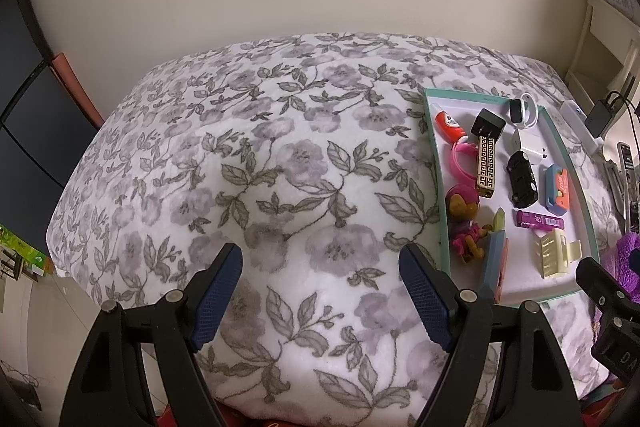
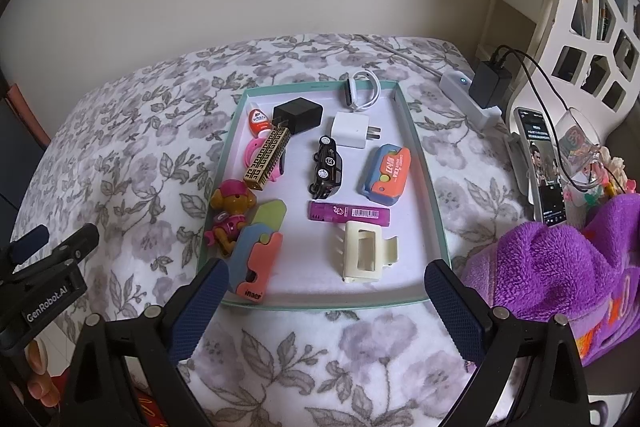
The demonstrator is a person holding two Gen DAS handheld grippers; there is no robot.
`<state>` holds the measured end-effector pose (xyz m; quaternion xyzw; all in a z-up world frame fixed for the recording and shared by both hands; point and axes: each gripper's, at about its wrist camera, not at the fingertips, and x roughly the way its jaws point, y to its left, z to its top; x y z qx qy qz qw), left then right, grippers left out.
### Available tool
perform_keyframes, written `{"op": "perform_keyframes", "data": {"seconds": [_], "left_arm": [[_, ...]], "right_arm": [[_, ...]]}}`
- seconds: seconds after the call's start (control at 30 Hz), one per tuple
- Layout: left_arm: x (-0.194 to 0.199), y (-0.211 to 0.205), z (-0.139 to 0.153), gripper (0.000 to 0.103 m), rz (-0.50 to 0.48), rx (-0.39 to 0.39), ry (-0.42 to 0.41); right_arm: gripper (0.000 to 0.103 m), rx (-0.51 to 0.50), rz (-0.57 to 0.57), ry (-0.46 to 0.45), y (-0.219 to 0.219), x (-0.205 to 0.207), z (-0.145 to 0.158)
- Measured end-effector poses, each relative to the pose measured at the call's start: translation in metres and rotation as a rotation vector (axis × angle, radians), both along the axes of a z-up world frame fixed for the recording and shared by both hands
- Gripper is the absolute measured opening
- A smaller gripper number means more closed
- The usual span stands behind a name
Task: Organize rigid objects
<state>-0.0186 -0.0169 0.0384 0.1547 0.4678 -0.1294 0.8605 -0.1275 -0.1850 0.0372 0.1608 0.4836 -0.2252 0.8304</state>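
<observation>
A shallow teal-rimmed tray (image 2: 422, 163) lies on the floral bedspread and holds several small things: a black toy car (image 2: 326, 167), a white charger plug (image 2: 350, 130), a black plug (image 2: 298, 115), a purple tube (image 2: 348, 214), a cream hair claw (image 2: 366, 255), a puppy figure (image 2: 230, 215) and a gold patterned bar (image 2: 266, 159). My right gripper (image 2: 326, 301) hangs open over the tray's near edge, nothing between its fingers. My left gripper (image 1: 322, 287) is open over bare bedspread, left of the tray (image 1: 434, 163). The toy car (image 1: 520, 179) and hair claw (image 1: 554, 253) also show there.
A purple fleece cloth (image 2: 560, 275) lies right of the tray. Behind it stand a phone (image 2: 540, 163), a glass (image 2: 580, 143), and a white power strip (image 2: 472, 95) with a black adapter. A white shelf unit (image 2: 580, 27) is at the far right; a wall runs behind the bed.
</observation>
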Motion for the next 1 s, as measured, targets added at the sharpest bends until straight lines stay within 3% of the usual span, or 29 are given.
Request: {"op": "perform_keyframes", "data": {"seconds": [1.0], "left_arm": [[0.0009, 0.0, 0.0005, 0.081, 0.003, -0.002, -0.006]], "right_arm": [[0.1, -0.011, 0.019, 0.004, 0.0002, 0.0055, -0.001]]}}
